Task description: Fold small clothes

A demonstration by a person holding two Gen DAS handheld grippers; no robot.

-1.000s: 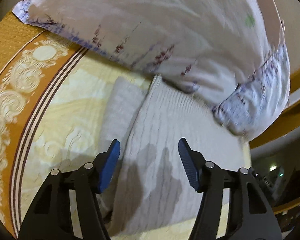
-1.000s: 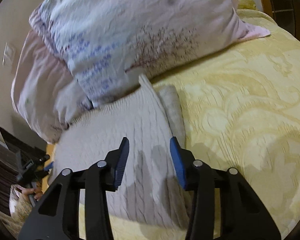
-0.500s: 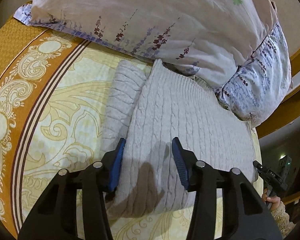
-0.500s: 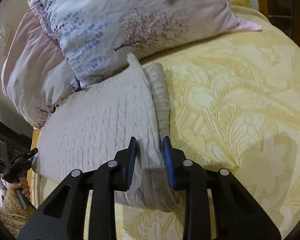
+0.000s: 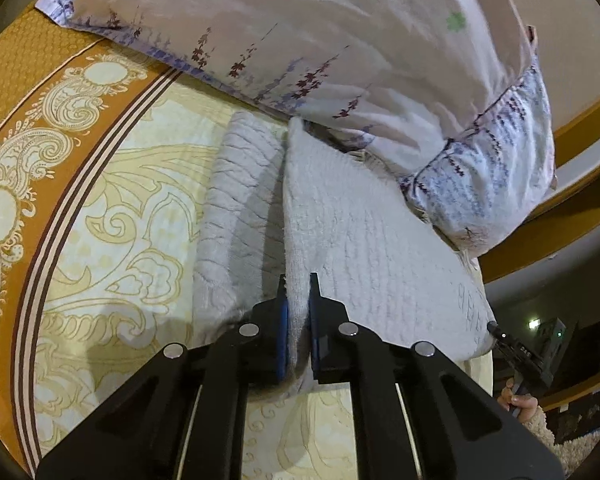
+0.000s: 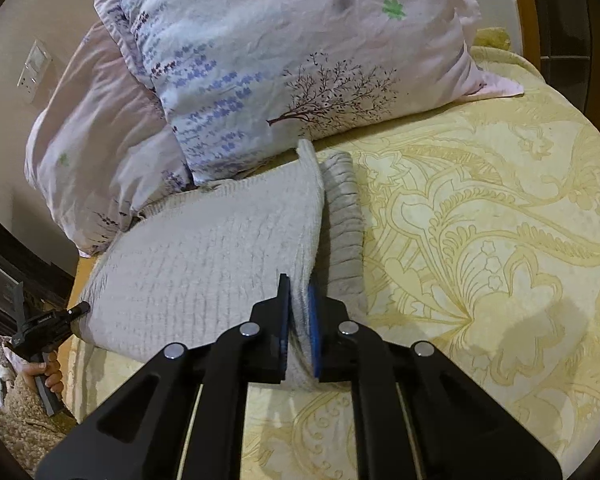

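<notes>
Both tongs are now clamping fabric that they were only straddling half a second ago: the left tongs (image 5: 297, 312) have narrowed from a wide gape down onto the near left edge of the grey knit sweater (image 5: 364, 240), and the right tongs (image 6: 299, 308) are pinching the near right edge of the same garment (image 6: 204, 264), their blue pads pressing a ridge of knit between them. That is suggesting the grasp stage is finishing and the fold itself is about to begin, most likely a lift of the near hem toward the pillows. The sweater is lying on the yellow patterned bedspread (image 6: 480, 240) near the head of the bed, its far edge tucking under the floral pillow (image 6: 300, 52), with a second, pinker pillow (image 6: 96, 120) sitting behind. A sleeve (image 5: 236, 216) is lying folded along the left side of the body panel, just beside the left tongs, and in the right view another sleeve (image 6: 342, 216) is running along the right side, touching the panel just beyond the right tongs. Each wrist view is also catching the opposite gripper at the far corner of the garment, so the two grasps are sitting at opposite near corners, well apart. The knit is looking thick and soft, so it is likely sagging between the grips once raised
</notes>
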